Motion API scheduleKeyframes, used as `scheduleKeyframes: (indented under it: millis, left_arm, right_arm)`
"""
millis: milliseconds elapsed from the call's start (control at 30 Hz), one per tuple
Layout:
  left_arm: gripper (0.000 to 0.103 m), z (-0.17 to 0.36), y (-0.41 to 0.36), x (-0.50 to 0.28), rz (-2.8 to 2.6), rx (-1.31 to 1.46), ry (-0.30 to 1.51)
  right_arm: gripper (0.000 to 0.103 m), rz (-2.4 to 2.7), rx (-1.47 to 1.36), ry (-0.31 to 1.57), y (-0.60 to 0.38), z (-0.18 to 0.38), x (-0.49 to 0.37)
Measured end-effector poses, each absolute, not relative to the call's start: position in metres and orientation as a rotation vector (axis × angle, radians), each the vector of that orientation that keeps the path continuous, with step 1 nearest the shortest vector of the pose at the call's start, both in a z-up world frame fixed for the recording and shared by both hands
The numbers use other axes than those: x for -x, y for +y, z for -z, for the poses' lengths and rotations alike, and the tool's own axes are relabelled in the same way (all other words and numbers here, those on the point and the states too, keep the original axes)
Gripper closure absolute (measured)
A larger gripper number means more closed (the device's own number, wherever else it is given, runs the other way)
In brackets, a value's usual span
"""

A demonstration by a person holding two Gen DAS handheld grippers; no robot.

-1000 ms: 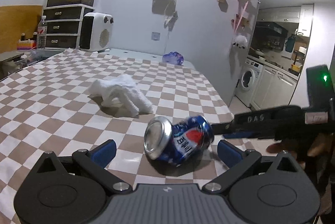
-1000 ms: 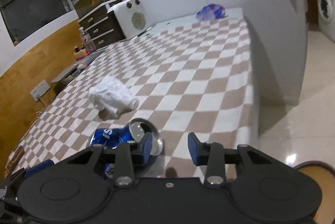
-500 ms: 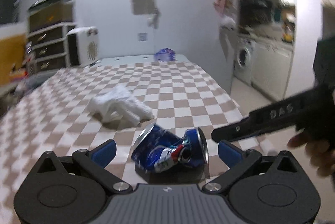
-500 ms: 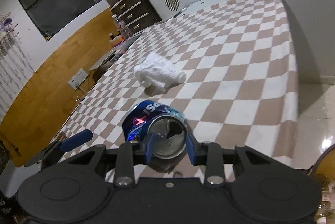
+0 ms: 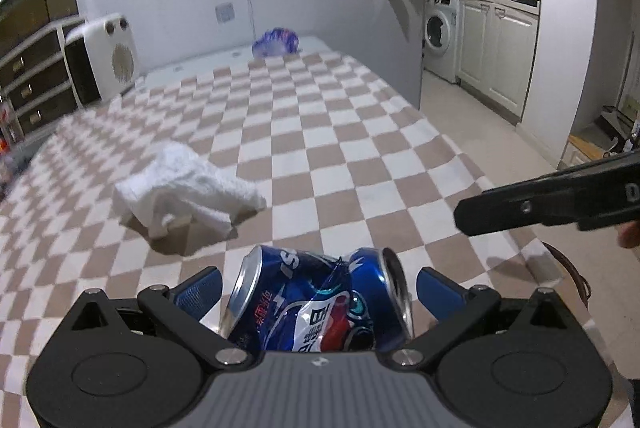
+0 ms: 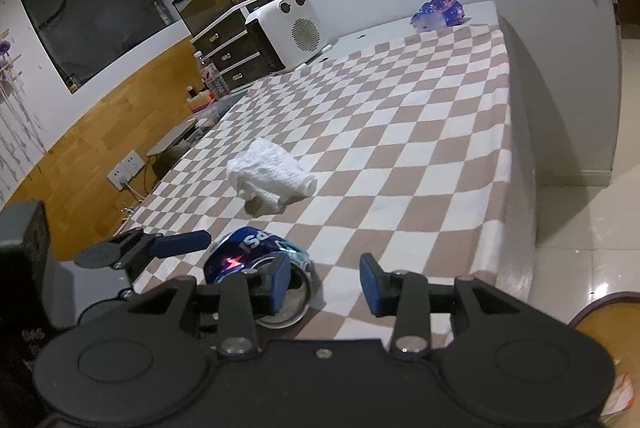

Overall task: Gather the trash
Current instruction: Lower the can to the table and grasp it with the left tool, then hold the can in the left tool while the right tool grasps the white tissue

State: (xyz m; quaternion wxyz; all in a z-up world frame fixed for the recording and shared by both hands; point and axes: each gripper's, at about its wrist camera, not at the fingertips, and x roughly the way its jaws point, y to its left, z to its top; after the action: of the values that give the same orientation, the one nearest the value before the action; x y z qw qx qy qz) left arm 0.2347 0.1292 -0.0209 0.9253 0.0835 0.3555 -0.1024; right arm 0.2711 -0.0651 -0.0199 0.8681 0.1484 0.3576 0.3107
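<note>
Left wrist view: my left gripper (image 5: pixel 318 288) is standing wide open, the crushed blue Pepsi can (image 5: pixel 320 306) lying on its side between the blue pads with a gap at each end; nothing is gripped. The can is resting on the checkered cloth (image 5: pixel 320 132) near its front edge. Label is reading a partial "SI", Chinese characters and the red-white-blue Pepsi mark. Just beyond the can a crumpled white tissue (image 5: pixel 184 188) is lying. Far beyond the can, a purple wrapper (image 5: pixel 276 42) is sitting at the table's far end. My right gripper's arm (image 5: pixel 560 198) is showing right of the can.

Right wrist view: my right gripper (image 6: pixel 324 284) is hanging open and empty, its left pad in front of the can's (image 6: pixel 248 252) open mouth. The can's mouth is looking dark; contents cannot be told. Letters "PS" are reading upside down. The tissue (image 6: pixel 270 178) is lying beyond the can, the wrapper (image 6: pixel 440 12) far beyond. A left gripper finger (image 6: pixel 180 244) is reaching in left of the can.
</note>
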Motion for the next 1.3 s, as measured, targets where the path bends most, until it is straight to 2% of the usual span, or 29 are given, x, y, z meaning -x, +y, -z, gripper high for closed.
scheduleKeyframes:
  millis: [167, 400, 700, 767, 833, 900, 967, 1033, 1100, 1300]
  left_arm:
    - [0.015, 0.024, 0.144, -0.244, 0.206, -0.051, 0.751]
    - [0.022, 0.019, 0.16, -0.241, 0.142, 0.009, 0.677]
    - [0.024, 0.018, 0.194, -0.24, 0.028, 0.108, 0.605]
    - [0.024, 0.015, 0.204, -0.237, -0.011, 0.119, 0.58]
    - [0.024, 0.011, 0.216, -0.231, -0.037, 0.146, 0.548]
    - [0.024, 0.01, 0.228, -0.226, -0.072, 0.178, 0.525]
    - [0.024, 0.01, 0.237, -0.223, -0.13, 0.189, 0.51]
    - [0.024, 0.011, 0.248, -0.219, -0.184, 0.21, 0.496]
    - [0.024, 0.012, 0.258, -0.217, -0.23, 0.238, 0.486]
    - [0.024, 0.011, 0.28, -0.209, -0.329, 0.305, 0.459]
  right_arm:
    - [0.057, -0.639, -0.273, 0.743, -0.059, 0.017, -0.279]
    - [0.056, -0.636, -0.24, 0.725, -0.047, 0.011, -0.289]
    - [0.055, -0.615, -0.227, 0.694, -0.024, 0.008, -0.308]
    - [0.05, -0.614, -0.236, 0.694, -0.016, 0.008, -0.314]
    - [0.032, -0.619, -0.255, 0.691, -0.008, 0.008, -0.32]
    - [0.019, -0.629, -0.282, 0.674, 0.002, 0.009, -0.327]
    - [0.015, -0.641, -0.29, 0.663, 0.014, 0.01, -0.333]
    - [0.004, -0.644, -0.281, 0.665, 0.028, 0.012, -0.341]
    - [0.0, -0.637, -0.284, 0.672, 0.042, 0.015, -0.35]
    - [0.0, -0.599, -0.41, 0.752, 0.082, 0.027, -0.372]
